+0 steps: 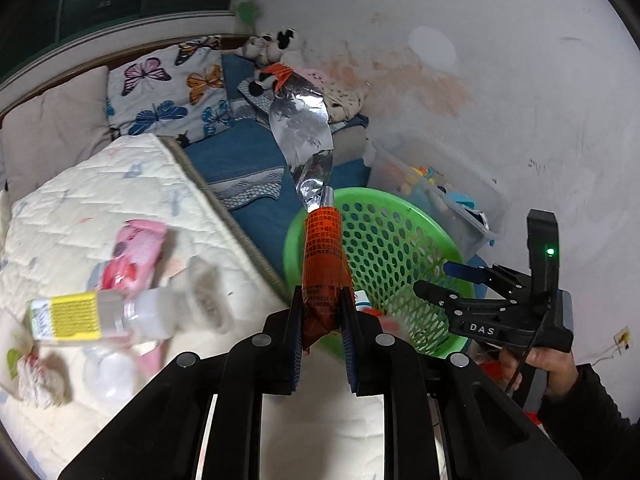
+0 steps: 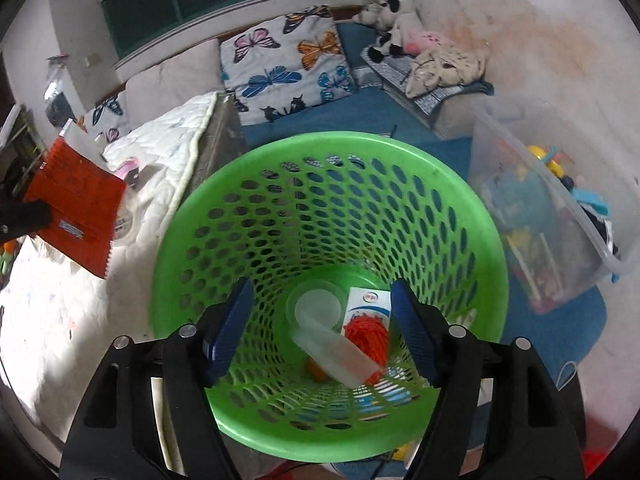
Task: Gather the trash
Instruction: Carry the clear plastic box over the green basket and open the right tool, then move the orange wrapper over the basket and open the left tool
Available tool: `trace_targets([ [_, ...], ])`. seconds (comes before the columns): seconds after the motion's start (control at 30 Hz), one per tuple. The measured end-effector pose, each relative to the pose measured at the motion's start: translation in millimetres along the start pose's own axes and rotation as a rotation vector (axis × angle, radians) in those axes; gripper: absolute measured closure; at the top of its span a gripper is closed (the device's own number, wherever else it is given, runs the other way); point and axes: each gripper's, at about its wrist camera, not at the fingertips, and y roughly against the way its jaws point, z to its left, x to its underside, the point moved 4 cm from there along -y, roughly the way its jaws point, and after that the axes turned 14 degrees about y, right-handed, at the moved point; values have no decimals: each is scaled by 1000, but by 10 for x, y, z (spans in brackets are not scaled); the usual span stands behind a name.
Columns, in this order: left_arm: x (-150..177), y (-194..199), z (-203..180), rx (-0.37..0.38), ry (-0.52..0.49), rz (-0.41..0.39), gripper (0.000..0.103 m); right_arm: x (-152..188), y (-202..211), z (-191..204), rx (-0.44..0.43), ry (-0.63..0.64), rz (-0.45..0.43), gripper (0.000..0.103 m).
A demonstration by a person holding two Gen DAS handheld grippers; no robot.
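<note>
My left gripper (image 1: 322, 300) is shut on an orange snack wrapper (image 1: 323, 264) with a silver foil inside, held up over the bed edge near the green basket (image 1: 400, 248). The wrapper also shows in the right wrist view (image 2: 76, 200) at the far left. My right gripper (image 2: 320, 300) is open and empty, poised over the mouth of the green basket (image 2: 224, 184). In the basket lie a clear plastic container (image 2: 332, 344), a white and blue box (image 2: 366, 300) and an orange net (image 2: 368, 336). On the bed lie a yellow-labelled bottle (image 1: 80, 316) and a pink packet (image 1: 136, 256).
A white quilted mattress (image 1: 100, 200) is at left, with butterfly pillows (image 1: 168, 88) and plush toys (image 1: 276, 52) behind. A clear storage bin (image 2: 560, 208) of toys stands right of the basket by the stained wall. A blue rug (image 1: 248, 160) covers the floor.
</note>
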Motion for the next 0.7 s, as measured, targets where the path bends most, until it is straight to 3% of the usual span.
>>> trace_targets([
  [0.53,165,-620,-293,-20,-39,118,83,147,322,32,39,43,-68,27],
  [0.6,186,-640,-276,-27,-33,128,78,157,331,48,35,39,-70,28],
  [0.67,182,-656,-247,-38,-29,122,53,162,346,62,31,35,-72,27],
  [0.7,187,-639,-240,-44,-33,108,52,161,349,68,30,34,-73,28],
])
